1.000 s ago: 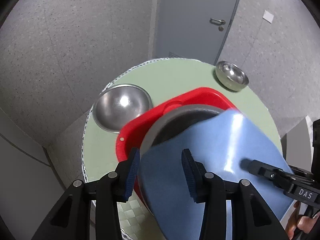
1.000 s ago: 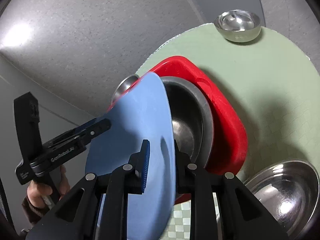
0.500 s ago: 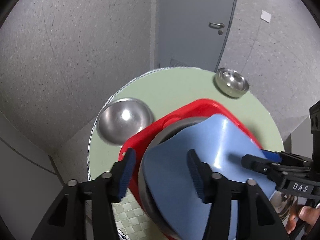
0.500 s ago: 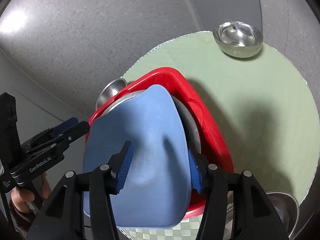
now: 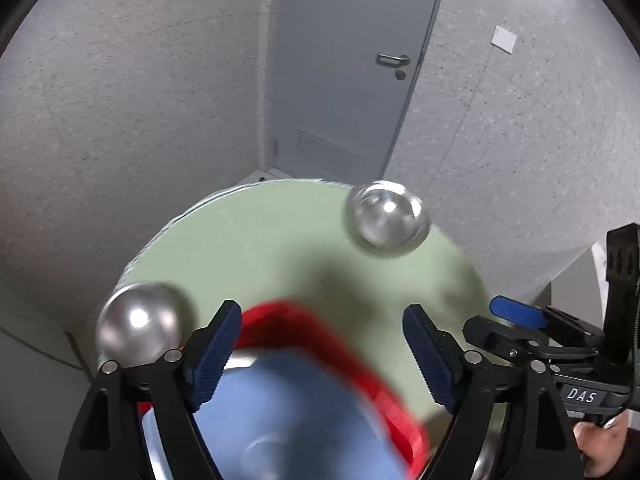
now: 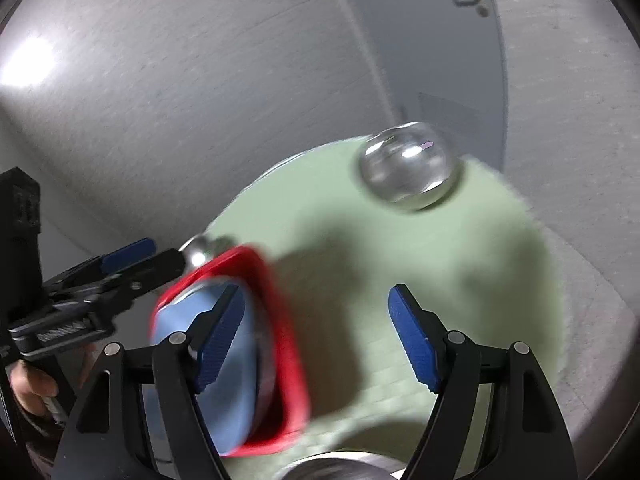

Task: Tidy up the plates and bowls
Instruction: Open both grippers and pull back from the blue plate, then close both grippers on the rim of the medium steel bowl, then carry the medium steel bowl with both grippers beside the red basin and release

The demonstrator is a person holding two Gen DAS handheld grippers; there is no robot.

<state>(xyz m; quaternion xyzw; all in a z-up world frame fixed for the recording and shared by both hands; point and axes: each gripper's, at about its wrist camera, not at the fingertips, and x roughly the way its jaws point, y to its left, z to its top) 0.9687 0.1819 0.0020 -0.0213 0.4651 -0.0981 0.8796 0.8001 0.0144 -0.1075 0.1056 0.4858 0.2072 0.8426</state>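
A blue plate (image 5: 296, 416) lies on a grey bowl inside a red plate (image 5: 328, 336) on the round green table (image 5: 280, 240). It also shows in the right wrist view (image 6: 228, 376), with the red plate (image 6: 288, 344) around it. My left gripper (image 5: 322, 352) is open and empty above the stack. My right gripper (image 6: 316, 338) is open and empty, to the right of the stack. A small steel bowl (image 5: 386, 218) stands at the far edge, also in the right wrist view (image 6: 408, 168). A larger steel bowl (image 5: 138, 328) sits at the left.
Another steel bowl's rim (image 6: 340, 468) shows at the table's near edge. The table stands in a corner of speckled walls with a grey door (image 5: 352, 60) behind. The other gripper shows in each view, right (image 5: 560, 360) and left (image 6: 80, 300).
Both grippers have let go of the blue plate, opened wide and pulled up and back. The plate now lies flat on the stack.
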